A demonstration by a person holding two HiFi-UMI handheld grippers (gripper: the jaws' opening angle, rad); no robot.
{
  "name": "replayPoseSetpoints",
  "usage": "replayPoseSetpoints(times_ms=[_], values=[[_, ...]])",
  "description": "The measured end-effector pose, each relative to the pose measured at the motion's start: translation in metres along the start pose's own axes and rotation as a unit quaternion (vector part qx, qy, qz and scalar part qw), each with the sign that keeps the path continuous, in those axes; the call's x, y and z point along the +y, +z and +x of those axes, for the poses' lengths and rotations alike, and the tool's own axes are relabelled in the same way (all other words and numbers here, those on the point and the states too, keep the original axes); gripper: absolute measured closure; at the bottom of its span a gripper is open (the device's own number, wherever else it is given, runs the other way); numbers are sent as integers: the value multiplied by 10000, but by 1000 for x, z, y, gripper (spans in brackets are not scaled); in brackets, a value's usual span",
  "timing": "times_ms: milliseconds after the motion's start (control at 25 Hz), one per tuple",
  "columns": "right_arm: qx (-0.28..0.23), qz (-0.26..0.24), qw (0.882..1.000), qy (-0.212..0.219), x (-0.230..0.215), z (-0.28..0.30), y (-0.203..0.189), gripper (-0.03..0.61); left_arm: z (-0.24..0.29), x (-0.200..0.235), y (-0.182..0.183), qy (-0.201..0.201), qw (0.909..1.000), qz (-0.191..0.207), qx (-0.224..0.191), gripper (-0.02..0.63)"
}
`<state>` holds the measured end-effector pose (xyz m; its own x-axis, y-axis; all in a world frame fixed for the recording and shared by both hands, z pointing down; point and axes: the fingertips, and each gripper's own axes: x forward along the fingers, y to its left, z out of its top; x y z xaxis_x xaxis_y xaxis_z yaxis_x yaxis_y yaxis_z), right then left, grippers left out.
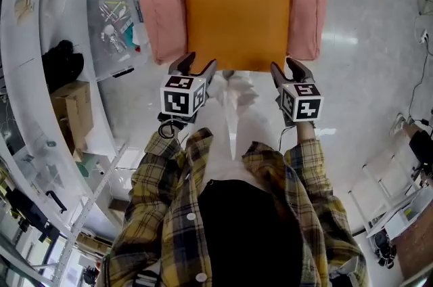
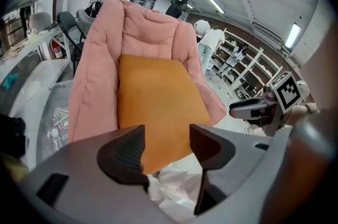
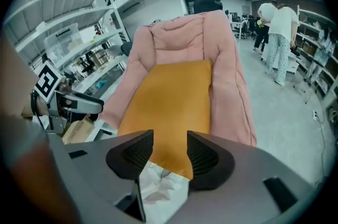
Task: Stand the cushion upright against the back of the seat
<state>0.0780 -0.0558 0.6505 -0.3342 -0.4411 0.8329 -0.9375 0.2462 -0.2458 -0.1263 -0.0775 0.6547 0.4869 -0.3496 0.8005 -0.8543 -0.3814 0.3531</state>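
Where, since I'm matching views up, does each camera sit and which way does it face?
Head view: on the person's head, facing steeply down at the orange cushion on the pink seat; plaid sleeves and both hand-held grippers show.
Left gripper view: on the left hand-held gripper, looking along its open jaws at the cushion.
Right gripper view: on the right hand-held gripper, likewise.
Shared: each gripper view catches the other hand-held gripper.

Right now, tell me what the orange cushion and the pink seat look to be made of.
Orange cushion: smooth matte fabric, perhaps faux suede; its face is even, with no visible weave or sheen. Pink seat: soft padded quilted textile, matte; it puffs between stitched seams and creases.
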Motion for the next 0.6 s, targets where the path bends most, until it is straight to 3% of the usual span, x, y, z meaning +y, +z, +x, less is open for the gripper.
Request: replayPoseSetpoints(times_ms=[280, 600], values=[[701, 57, 9975, -31, -18, 34, -63, 373, 30, 27, -56, 65, 9978, -196, 631, 330], [1137, 323, 9928, -176, -45, 62, -106, 347, 57, 49, -107, 241, 9917, -576, 1127, 328]])
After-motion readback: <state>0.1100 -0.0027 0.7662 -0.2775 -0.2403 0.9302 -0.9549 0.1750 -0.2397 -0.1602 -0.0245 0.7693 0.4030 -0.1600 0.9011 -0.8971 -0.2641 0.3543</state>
